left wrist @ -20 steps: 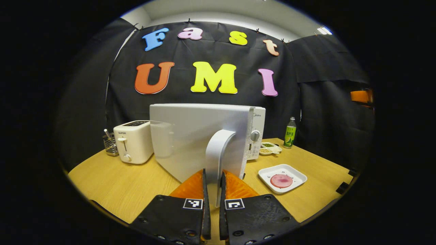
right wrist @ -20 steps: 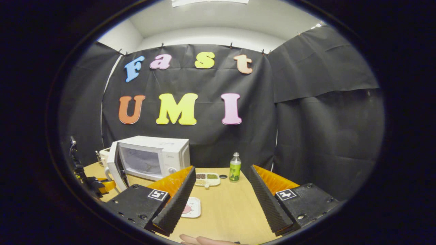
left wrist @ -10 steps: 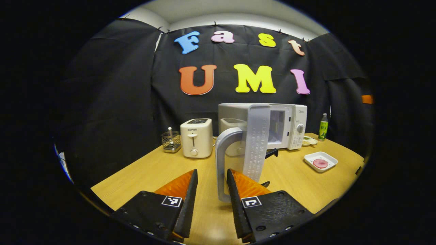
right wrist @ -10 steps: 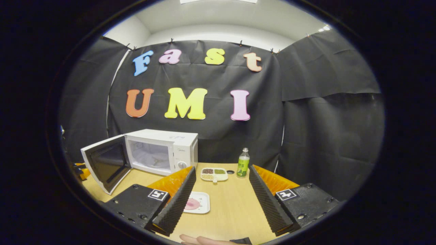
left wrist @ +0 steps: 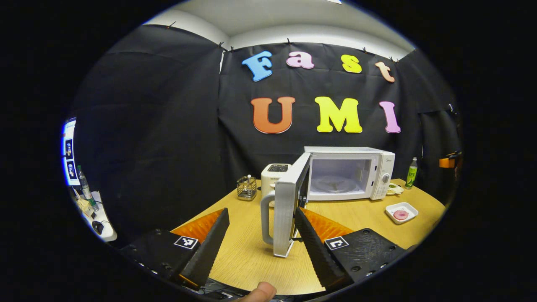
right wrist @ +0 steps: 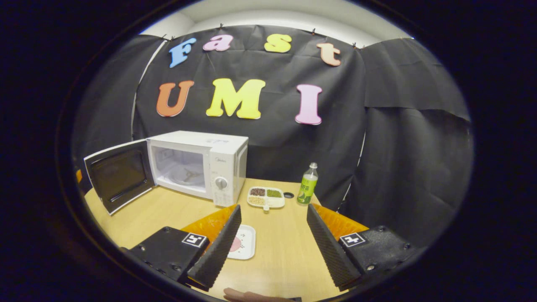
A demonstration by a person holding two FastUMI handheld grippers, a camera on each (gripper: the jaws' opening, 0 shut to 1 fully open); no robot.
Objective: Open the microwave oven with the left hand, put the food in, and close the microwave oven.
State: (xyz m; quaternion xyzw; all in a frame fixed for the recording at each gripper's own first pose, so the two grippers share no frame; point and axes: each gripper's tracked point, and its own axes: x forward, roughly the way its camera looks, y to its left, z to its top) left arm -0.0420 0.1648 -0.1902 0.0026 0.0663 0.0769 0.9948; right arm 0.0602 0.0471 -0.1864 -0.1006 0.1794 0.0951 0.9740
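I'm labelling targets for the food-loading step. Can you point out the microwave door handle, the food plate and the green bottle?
door handle point(left wrist: 264, 218), left gripper view, on its upright bar.
food plate point(left wrist: 409, 207), left gripper view, on the white rim.
green bottle point(right wrist: 307, 187), right gripper view, on its green body.

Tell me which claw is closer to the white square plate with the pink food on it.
Right. The right claw hangs open just above the white square plate, which lies by its left finger. The left claw is open at the microwave's door handle, with the plate far off.
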